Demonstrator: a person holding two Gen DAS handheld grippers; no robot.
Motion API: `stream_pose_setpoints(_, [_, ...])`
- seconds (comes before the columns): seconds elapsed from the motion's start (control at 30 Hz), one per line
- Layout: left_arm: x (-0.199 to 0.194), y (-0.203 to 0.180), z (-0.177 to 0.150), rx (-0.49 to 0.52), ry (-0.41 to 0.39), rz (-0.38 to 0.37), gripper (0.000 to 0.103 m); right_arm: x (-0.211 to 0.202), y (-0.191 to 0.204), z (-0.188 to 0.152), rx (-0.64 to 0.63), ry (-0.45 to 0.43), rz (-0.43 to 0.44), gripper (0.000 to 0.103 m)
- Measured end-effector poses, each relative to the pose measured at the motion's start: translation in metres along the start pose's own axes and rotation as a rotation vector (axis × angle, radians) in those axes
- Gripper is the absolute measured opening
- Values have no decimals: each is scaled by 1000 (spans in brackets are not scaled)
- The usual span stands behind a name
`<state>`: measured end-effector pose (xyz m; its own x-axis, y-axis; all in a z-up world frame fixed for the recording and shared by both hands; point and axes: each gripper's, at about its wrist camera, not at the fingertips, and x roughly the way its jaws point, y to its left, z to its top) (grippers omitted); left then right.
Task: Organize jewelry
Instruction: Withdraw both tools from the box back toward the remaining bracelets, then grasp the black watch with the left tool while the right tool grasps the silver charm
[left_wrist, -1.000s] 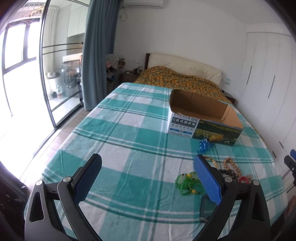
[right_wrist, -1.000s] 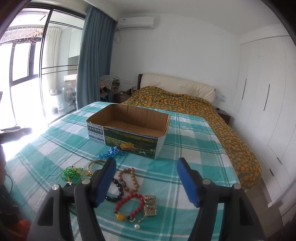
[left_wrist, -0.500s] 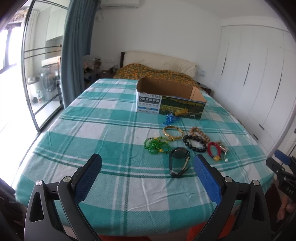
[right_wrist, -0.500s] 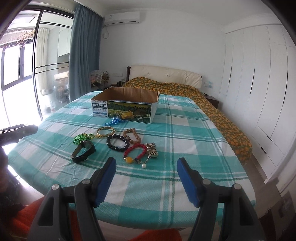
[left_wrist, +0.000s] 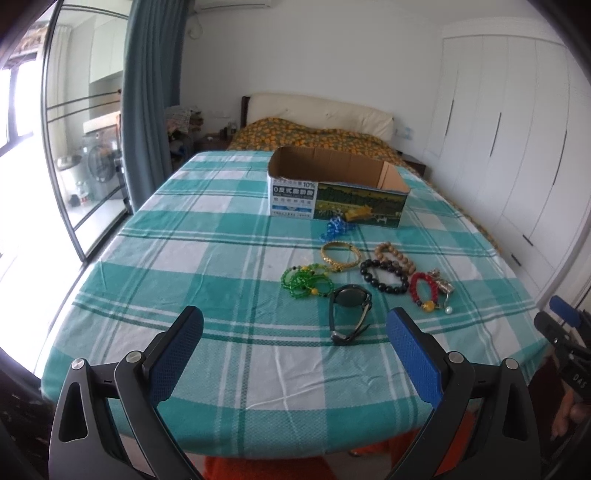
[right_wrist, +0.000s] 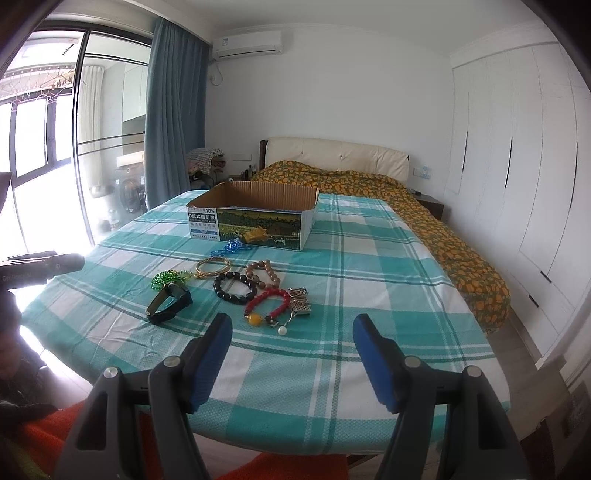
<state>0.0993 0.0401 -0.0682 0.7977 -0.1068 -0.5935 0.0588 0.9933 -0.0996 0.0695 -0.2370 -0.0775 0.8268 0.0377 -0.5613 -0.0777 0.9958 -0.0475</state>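
Showing both grippers drawn back from over the bed to its near edge: left gripper (left_wrist: 294, 332) and right gripper (right_wrist: 291, 336) stand wide, empty. The jewelry (black watch (left_wrist: 347, 314), red bead bracelet (right_wrist: 267, 304) nearest) lies clustered on the checked bedspread (right_wrist: 369, 280) before the empty cardboard box (right_wrist: 255, 218); sorting not yet begun.

A home bedroom: a bed (right_wrist: 424, 206) with padded headboard (right_wrist: 338, 157) is lying beside white wardrobes (right_wrist: 517, 166), a curtain (right_wrist: 173, 110) is hanging by glass doors.

Blue curtain (right_wrist: 173, 110), air conditioner (right_wrist: 247, 43), white wardrobe (right_wrist: 517, 166), headboard (right_wrist: 332, 157).
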Motion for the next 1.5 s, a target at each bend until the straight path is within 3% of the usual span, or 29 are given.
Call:
stream_pose_setpoints(0.23, [5, 14, -5, -22, 18, 10, 100, 8, 2, -1, -13, -2, 7, 69])
stream_pose_setpoints(0.4, [32, 16, -13, -19, 88, -27, 99, 17, 2, 0, -11, 21, -19, 69])
stream_pose_setpoints(0.73, [87, -4, -5, -18, 153, -109, 99, 74, -18, 0, 40, 142, 46, 68])
stream_pose_setpoints(0.87, [105, -13, -1, 21, 174, -101, 98, 115, -37, 0, 108, 238, 94, 64])
stream_pose_setpoints(0.97, [121, -20, -3, 71, 199, -84, 97, 143, -36, 1, 107, 309, 158, 55])
stream_pose_setpoints(1.17, [143, -17, -5, 86, 244, -67, 90, 181, -35, 10, 94, 362, 177, 51])
stream_pose_setpoints(1.33, [158, -23, -9, 117, 293, -74, 70, 202, -34, 10, 66, 394, 172, 50])
stream_pose_setpoints(1.4, [163, -27, -11, 129, 314, -74, 50, 205, -32, 12, 48, 394, 176, 46])
stream_pose_setpoints(1.43, [162, -30, -11, 142, 308, -61, 49, 206, -30, 13, 40, 397, 180, 38])
stream_pose_setpoints(1.47, [162, -33, -13, 160, 304, -56, 40, 208, -30, 14, 31, 400, 180, 34])
stream_pose_setpoints(1.5, [161, -36, -14, 177, 302, -66, 24, 209, -29, 14, 22, 399, 183, 31])
